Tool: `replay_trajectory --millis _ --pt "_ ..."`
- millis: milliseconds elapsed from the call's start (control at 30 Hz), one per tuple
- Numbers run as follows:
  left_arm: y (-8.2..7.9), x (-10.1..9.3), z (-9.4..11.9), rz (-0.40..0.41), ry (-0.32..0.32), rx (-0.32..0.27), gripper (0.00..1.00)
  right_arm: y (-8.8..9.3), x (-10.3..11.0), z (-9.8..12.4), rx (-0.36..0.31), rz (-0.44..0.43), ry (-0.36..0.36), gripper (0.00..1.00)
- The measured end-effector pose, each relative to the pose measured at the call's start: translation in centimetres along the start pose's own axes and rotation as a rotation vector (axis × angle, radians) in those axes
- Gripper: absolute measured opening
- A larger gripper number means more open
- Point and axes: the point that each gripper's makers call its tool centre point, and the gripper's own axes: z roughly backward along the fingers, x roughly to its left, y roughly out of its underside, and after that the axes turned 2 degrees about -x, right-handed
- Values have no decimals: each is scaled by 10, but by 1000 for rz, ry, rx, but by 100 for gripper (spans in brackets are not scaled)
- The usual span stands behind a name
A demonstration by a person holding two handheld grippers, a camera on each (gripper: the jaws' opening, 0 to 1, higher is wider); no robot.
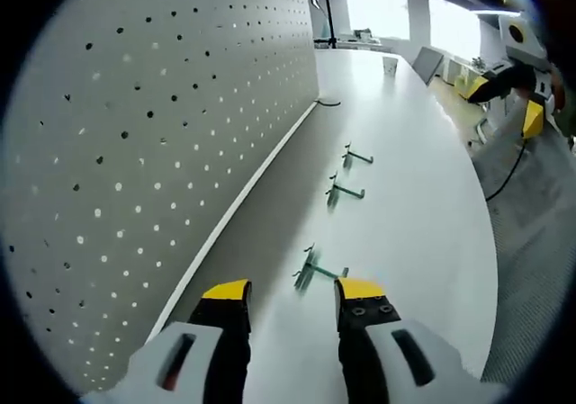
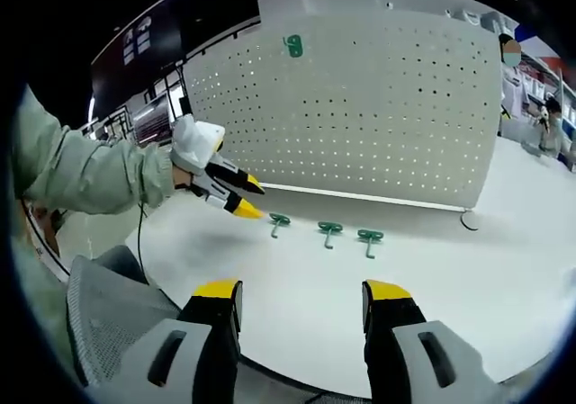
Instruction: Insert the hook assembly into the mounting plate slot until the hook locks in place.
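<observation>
Hooks: We see three small green hooks lying in a row on the white counter [image 2: 432, 287], in front of the pegboard. In the right gripper view they are the left hook [image 2: 278, 221], the middle hook [image 2: 329, 231] and the right hook [image 2: 369, 238]. Each shows a flat green head with a thin stem running out from it; finer detail is too small for us to tell.

Same hooks, left gripper view: We see the nearest hook [image 1: 310, 270] lying on the counter [image 1: 405, 215] just ahead of the jaws, the next hook [image 1: 340, 190] farther on, and the far hook [image 1: 353, 157] beyond it.

Pegboard: We see a white perforated pegboard [image 2: 360, 107] standing upright on the counter, with one green piece [image 2: 293, 45] mounted near its top edge. In the left gripper view the pegboard [image 1: 135, 152] runs along the left.

Left tool [image 2: 241, 197]: We see it held out from a pale green sleeve [image 2: 81, 175], yellow tips close above the left hook. In its own view the left tool [image 1: 292, 289] has its jaws apart, gripping nothing.

Right tool [image 2: 301, 289]: We see its jaws spread wide, empty, well back from the hooks.
</observation>
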Motion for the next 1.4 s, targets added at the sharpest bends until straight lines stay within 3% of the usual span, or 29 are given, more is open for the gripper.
replay_trajectory --millis 700,1400 --pt "11 6 -25 -27 28 74 35 0 -2 2 -7 -29 12 52" --pt "16 0 -42 -27 73 96 28 4 0 3 -5 -56 15 52"
